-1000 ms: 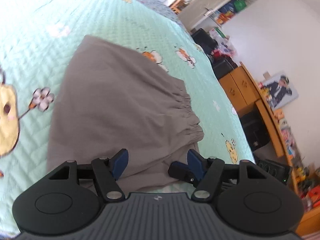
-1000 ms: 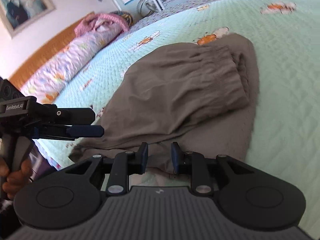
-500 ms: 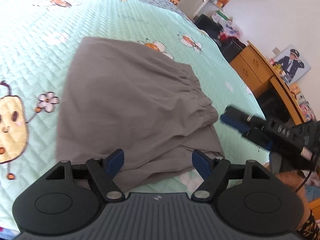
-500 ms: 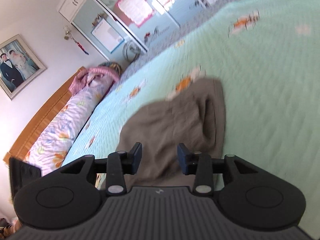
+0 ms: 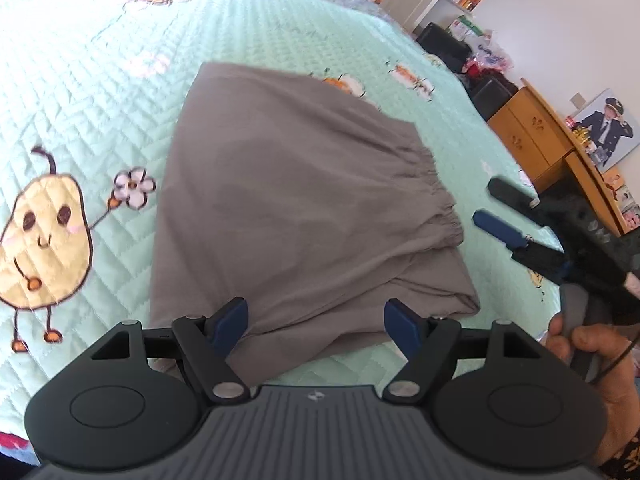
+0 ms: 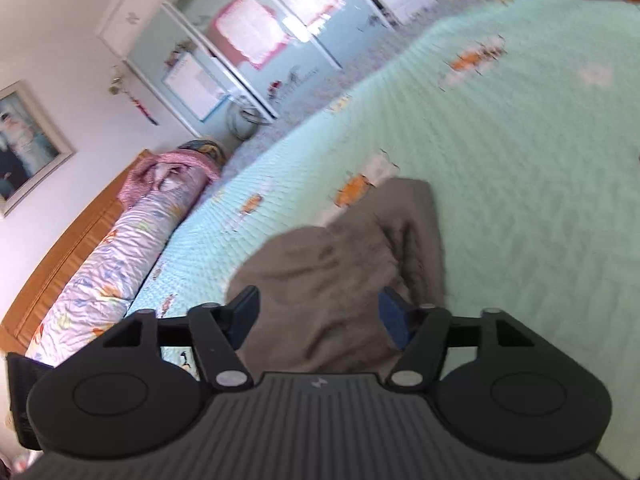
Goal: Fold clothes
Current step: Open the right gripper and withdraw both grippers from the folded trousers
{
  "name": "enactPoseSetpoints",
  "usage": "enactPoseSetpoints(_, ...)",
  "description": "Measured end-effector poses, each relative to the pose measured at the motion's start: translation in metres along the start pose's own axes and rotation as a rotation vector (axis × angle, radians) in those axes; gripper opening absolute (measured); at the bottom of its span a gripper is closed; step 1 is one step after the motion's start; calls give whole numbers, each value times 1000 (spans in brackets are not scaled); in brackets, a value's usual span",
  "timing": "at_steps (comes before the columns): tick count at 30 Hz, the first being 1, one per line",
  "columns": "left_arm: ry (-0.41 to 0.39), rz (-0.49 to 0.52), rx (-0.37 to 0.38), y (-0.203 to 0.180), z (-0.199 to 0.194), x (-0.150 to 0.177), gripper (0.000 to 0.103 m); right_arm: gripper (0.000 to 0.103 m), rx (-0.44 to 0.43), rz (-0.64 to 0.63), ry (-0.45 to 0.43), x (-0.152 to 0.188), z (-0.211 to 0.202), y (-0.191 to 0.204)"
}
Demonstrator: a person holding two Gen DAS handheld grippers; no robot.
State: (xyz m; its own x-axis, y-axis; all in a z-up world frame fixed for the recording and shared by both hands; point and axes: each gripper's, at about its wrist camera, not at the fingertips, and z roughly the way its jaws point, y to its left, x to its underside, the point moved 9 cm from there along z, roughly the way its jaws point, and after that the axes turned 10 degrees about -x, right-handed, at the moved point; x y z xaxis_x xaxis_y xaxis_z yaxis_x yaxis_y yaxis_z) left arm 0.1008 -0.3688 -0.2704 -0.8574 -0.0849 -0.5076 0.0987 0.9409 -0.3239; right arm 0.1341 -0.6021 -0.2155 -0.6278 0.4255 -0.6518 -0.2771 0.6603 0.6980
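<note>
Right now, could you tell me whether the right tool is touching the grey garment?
Apart. The left wrist view shows the right tool, jaws open, hanging off the elastic-waist side of the grey garment, with a strip of green bedspread visible between them.

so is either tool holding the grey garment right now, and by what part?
Neither. The left tool is open above the near edge of the folded grey garment; the right tool is open too, with nothing between its fingers.
</note>
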Motion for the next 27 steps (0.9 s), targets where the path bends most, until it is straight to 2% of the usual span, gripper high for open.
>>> enactPoseSetpoints(2,-7,3,8,1,0,1,78,79,3,29,45,7,11,-7)
enactPoseSetpoints(5,-9,-1,14,5,-4,1,78,79,60,59,91,25,15,-18)
enactPoseSetpoints(8,-8,-20,12,9,-6,-2,78,79,21,67,71,33,2,-7)
enactPoseSetpoints(15,0,-52,16,7,-7,-2,78,80,10,63,78,43,-20,18)
enactPoseSetpoints(22,-56,-93,36,16,-28,-4,78,80,-10,54,68,41,-27,44)
enactPoseSetpoints(27,-86,-156,-33,36,-42,-5,78,80,-1,28,74,46,-31,57)
